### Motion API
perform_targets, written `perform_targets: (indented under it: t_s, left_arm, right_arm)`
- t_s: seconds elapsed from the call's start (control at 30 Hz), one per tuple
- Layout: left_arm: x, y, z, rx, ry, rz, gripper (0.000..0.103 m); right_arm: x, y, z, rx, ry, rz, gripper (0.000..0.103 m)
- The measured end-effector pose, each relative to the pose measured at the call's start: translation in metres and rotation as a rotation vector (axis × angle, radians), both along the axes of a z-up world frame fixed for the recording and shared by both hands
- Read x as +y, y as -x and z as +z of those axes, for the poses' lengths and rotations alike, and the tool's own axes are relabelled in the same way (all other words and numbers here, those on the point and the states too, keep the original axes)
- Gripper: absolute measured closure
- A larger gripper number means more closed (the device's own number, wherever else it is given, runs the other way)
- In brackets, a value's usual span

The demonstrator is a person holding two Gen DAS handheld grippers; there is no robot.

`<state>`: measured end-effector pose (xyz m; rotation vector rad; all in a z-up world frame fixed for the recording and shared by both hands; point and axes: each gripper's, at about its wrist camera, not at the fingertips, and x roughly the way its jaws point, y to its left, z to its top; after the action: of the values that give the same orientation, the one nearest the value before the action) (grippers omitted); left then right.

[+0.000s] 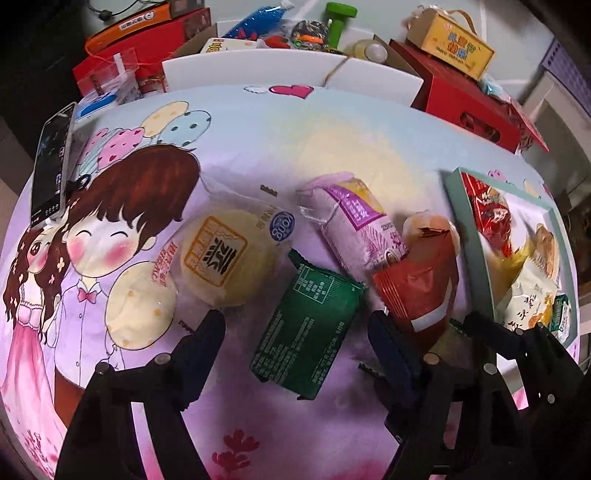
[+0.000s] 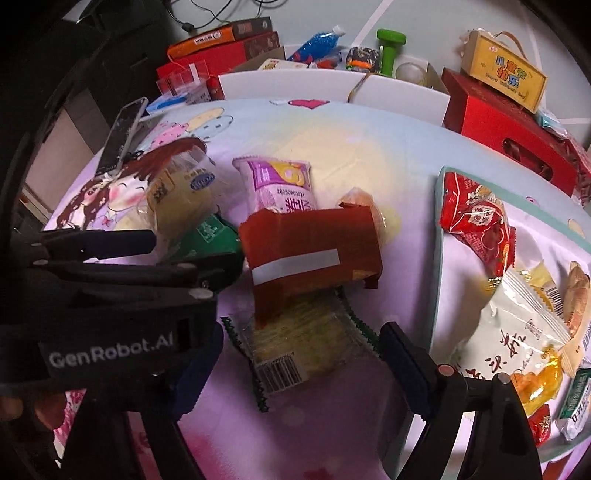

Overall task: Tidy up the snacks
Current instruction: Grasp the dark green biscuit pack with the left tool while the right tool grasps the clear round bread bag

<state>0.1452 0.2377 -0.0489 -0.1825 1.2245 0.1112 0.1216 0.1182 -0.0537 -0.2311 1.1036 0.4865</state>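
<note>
Loose snack packets lie on a cartoon-print tablecloth [image 1: 258,122]. My left gripper [image 1: 299,343] is open, and a green packet [image 1: 306,325] lies flat between its fingers. Beyond it are a round yellow cake in clear wrap [image 1: 225,258], a purple packet [image 1: 354,225] and a red-brown packet [image 1: 417,280]. My right gripper [image 2: 301,365] is open around a clear packet of yellow snack [image 2: 306,343] with a barcode, its fingers close to both edges. A teal-rimmed tray [image 2: 437,258] on the right holds a red packet [image 2: 476,218], a white packet [image 2: 517,325] and others.
A phone on a stand [image 1: 51,166] rises at the table's left edge. White boxes [image 1: 240,74], red boxes [image 1: 461,99], a yellow carton [image 1: 450,40] and a green dumbbell [image 1: 340,18] crowd the far side. The two grippers sit close side by side.
</note>
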Motion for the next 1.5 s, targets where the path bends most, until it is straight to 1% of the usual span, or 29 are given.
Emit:
perform_targets:
  t_s: [0.17, 0.27, 0.47, 0.63, 0.7, 0.9, 1.0, 1.07, 1.1, 1.3, 1.5]
  left_arm:
    - [-0.001, -0.008, -0.01, 0.026, -0.021, -0.001, 0.023]
    - [0.0, -0.012, -0.018, 0.047, -0.03, 0.005, 0.023]
    - [-0.001, -0.02, -0.02, 0.049, -0.047, 0.003, 0.024]
    - [-0.001, -0.016, -0.016, 0.051, -0.047, 0.015, 0.037]
    - [0.002, -0.014, -0.015, 0.049, -0.029, 0.019, 0.046]
    - [0.013, -0.008, -0.014, 0.041, 0.02, 0.021, 0.057]
    - [0.016, -0.003, -0.012, 0.039, 0.025, 0.026, 0.059]
    - [0.015, 0.001, -0.011, 0.04, 0.027, 0.023, 0.06]
    - [0.014, 0.004, -0.011, 0.04, 0.026, 0.022, 0.06]
    - [0.004, 0.017, -0.009, 0.047, 0.025, 0.011, 0.06]
    - [0.001, 0.033, -0.011, 0.044, 0.035, 0.022, 0.06]
  right_arm:
    - [0.002, -0.001, -0.01, 0.026, 0.008, 0.006, 0.014]
    - [0.004, 0.001, -0.01, 0.019, 0.018, 0.014, 0.015]
    - [0.008, 0.007, -0.009, 0.034, 0.007, 0.044, 0.016]
    - [0.015, 0.013, -0.011, 0.042, 0.014, 0.07, 0.016]
    - [0.015, 0.014, -0.01, 0.046, 0.014, 0.075, 0.016]
    - [0.018, 0.019, -0.01, 0.031, 0.039, 0.085, 0.016]
    - [0.021, 0.019, -0.01, 0.021, 0.033, 0.078, 0.023]
    - [0.018, 0.019, -0.008, 0.037, -0.001, 0.071, 0.033]
    - [0.017, 0.019, -0.008, 0.046, -0.013, 0.071, 0.033]
    - [0.019, 0.025, -0.008, 0.031, 0.01, 0.074, 0.034]
    - [0.017, 0.029, -0.006, 0.027, 0.018, 0.07, 0.04]
